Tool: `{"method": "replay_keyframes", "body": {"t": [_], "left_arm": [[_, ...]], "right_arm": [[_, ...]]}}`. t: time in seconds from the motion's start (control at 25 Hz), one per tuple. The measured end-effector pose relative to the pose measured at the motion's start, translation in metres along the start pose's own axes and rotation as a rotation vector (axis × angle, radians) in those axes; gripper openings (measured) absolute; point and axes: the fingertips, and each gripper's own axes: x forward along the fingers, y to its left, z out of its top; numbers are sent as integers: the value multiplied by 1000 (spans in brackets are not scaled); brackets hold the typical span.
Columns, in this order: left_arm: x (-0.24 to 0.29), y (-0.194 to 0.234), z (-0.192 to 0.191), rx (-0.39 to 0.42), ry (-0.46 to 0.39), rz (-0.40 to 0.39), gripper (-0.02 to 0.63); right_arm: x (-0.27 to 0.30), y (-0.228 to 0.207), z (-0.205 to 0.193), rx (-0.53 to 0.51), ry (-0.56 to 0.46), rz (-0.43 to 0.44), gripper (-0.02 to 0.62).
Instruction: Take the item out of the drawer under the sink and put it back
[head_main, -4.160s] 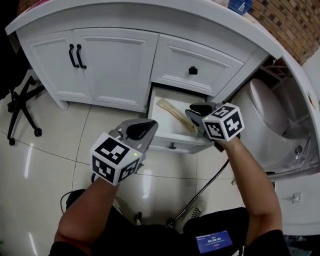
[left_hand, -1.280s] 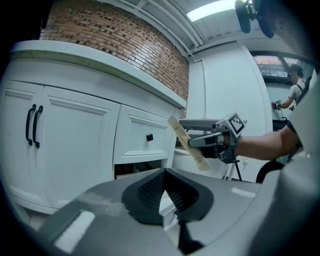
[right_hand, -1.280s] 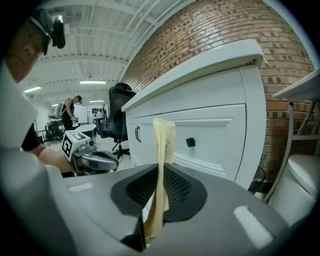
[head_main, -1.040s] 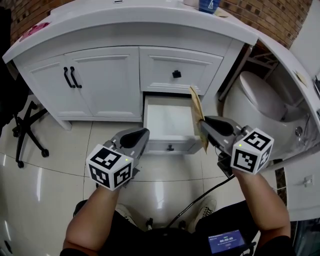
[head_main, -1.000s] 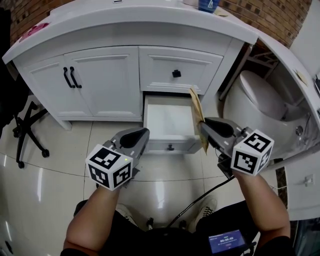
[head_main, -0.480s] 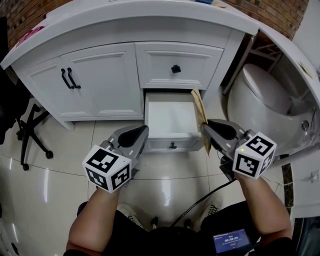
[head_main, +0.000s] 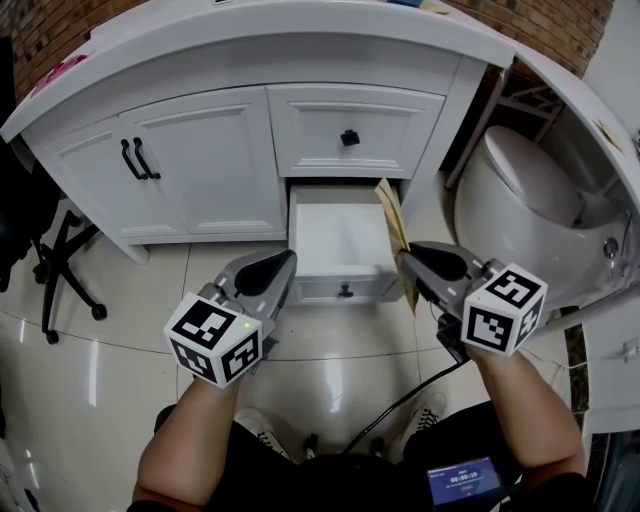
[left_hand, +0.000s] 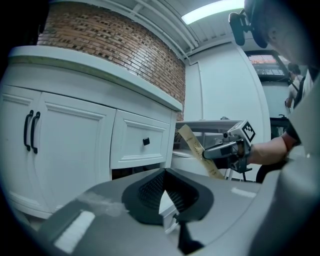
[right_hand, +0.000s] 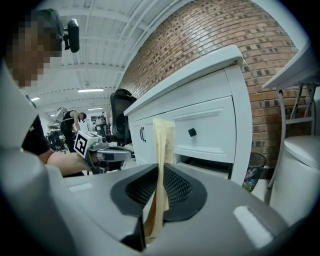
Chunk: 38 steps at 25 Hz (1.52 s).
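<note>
The lower drawer (head_main: 340, 289) under the sink counter stands pulled out, and its white inside shows bare. My right gripper (head_main: 405, 258) is shut on a flat tan paper packet (head_main: 392, 214). The packet stands on edge over the drawer's right side, sticking up and down past the jaws. It rises between the pads in the right gripper view, packet (right_hand: 163, 155). My left gripper (head_main: 285, 263) hovers in front of the drawer's left corner, shut and holding nothing. The left gripper view shows the right gripper (left_hand: 210, 151) with the packet (left_hand: 196, 148).
Above the open drawer is a closed drawer with a black knob (head_main: 349, 137). Cabinet doors with black handles (head_main: 136, 158) are to its left. A white toilet (head_main: 525, 195) stands at the right, an office chair (head_main: 55, 255) at the left. A cable (head_main: 400, 398) lies on the tiled floor.
Several seconds back the packet lay inside the drawer with the right gripper at it. Now it is held up out of the drawer. Over the last second both grippers stayed about still.
</note>
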Motion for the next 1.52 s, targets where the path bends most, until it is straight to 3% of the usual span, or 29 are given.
{"method": "replay_keyframes", "body": {"t": [1.0,1.24,1.52], "left_arm": [[-2,1,-4,16,25,23,6],[2,-3,-6,16,29,7,6],[5,-3,-7,10,32,4,6]], "right_arm": [[10,-16,3,-72,48,-41,37],[25,-21,8,-158,120,-50,37],[78,-55,16,-315,221,-100,37]]}}
